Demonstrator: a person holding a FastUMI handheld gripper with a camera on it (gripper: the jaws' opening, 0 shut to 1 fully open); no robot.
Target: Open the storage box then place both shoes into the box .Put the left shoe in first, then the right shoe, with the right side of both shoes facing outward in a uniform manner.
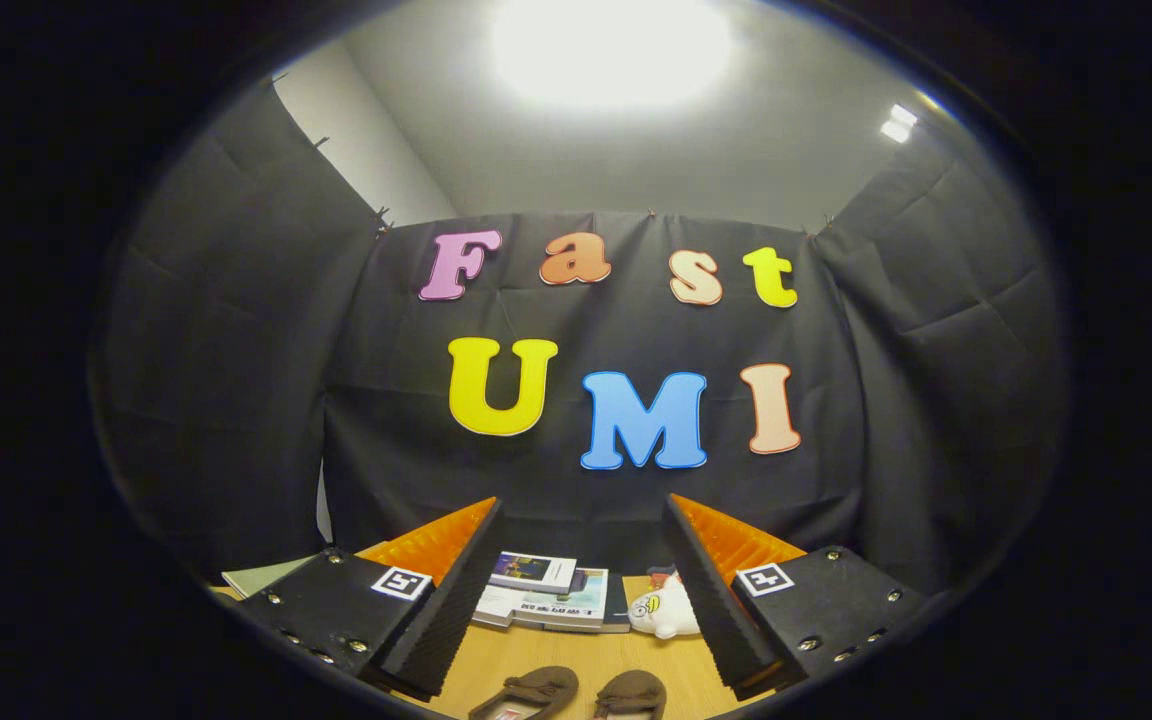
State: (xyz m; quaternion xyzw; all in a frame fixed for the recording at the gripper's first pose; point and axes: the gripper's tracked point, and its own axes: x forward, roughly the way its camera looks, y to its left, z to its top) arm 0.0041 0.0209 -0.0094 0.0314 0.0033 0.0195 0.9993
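The gripper (581,590) is held level above the table (576,660), pointing at the wall, its fingers spread wide and gripping nothing. Two shoes (576,693) lie side by side below, between the fingers. Books (546,595) and a plush toy (664,610) sit beyond.

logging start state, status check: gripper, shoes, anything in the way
Gripper open, fingers apart, holding nothing. Two brown shoes side by side on the table, between the fingers. Beyond them: stack of books, white plush toy beside it.
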